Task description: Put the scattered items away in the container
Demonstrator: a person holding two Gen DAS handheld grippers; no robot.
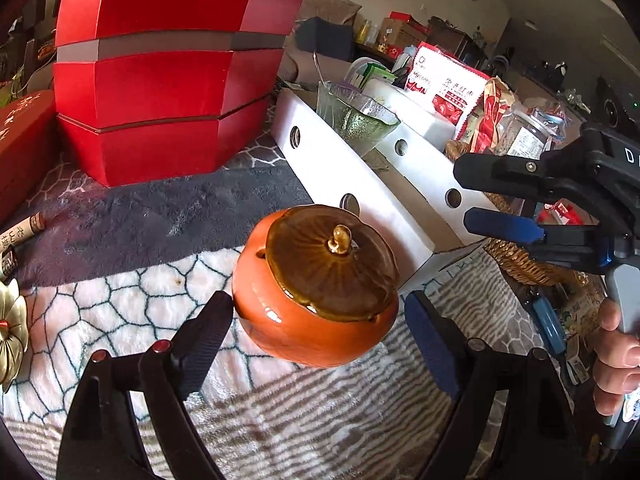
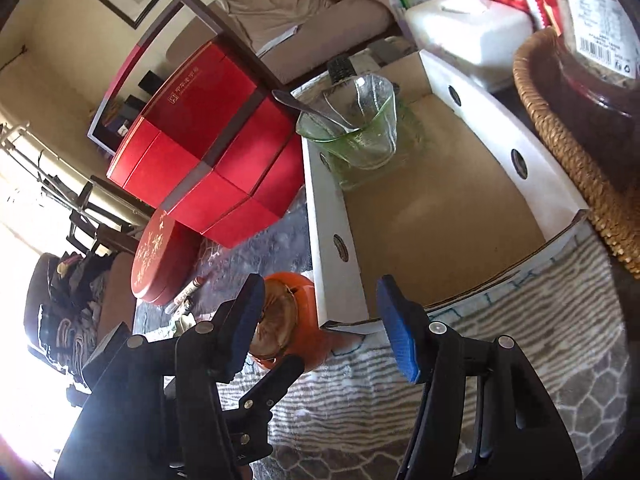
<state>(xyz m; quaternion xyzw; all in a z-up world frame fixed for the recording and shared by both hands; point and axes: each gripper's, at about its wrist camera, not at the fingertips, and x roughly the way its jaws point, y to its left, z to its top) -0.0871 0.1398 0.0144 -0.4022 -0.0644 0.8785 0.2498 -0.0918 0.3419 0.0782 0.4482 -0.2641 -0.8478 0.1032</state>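
Observation:
An orange pumpkin-shaped ceramic jar (image 1: 316, 292) with a brown lid sits between the fingers of my left gripper (image 1: 320, 320), which is shut on it and holds it tilted above the blanket. It also shows in the right wrist view (image 2: 288, 320), beside the box's near corner. The container is a white cardboard box (image 1: 376, 188) with round holes; a green glass cup (image 1: 356, 120) with a spoon stands at its far end. My right gripper (image 2: 320, 328) is open and empty, over the box's (image 2: 440, 216) near edge; it also shows in the left wrist view (image 1: 468, 196).
A big red octagonal gift box (image 1: 168, 72) stands left of the container. A wicker basket (image 2: 568, 148) with a jar and snack packets sits right of it. A brass flower-shaped piece (image 1: 10, 332) and a small tube (image 1: 22, 228) lie on the patterned blanket at left.

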